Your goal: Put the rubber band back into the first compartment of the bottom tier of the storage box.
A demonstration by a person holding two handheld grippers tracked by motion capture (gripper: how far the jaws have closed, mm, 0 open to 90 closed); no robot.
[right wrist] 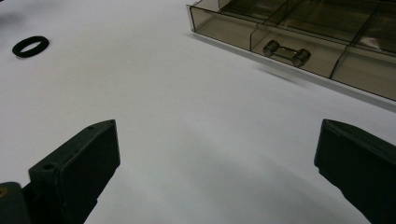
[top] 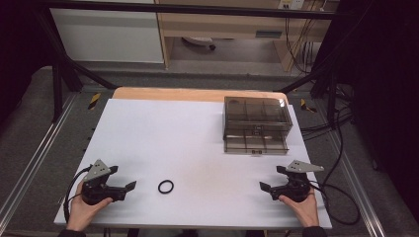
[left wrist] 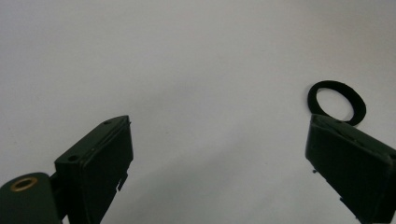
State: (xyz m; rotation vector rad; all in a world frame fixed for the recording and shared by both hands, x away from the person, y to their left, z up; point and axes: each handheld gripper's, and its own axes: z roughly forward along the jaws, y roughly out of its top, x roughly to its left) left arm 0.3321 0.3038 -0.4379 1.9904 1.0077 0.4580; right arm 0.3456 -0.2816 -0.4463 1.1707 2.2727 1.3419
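White bench [top: 197, 133], nothing started yet. Left hand-held gripper [top: 121, 180] and right hand-held gripper [top: 272, 178] both rest near the front edge, jaws wide apart, empty. Black ring [top: 166, 186] lies flat between them, nearer the left one, untouched; thin, matte, plain circle. Smoked compartment box [top: 256, 123] sits far right, its drawer pulled out. Pickup and placement all left, I'd judge.

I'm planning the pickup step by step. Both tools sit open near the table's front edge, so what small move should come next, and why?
Probably slide the left tool toward the black ring. Its jaws stand wide open with nothing between them, and the ring lies flat on the white table just beyond one jaw tip, nearer this tool than the right tool.
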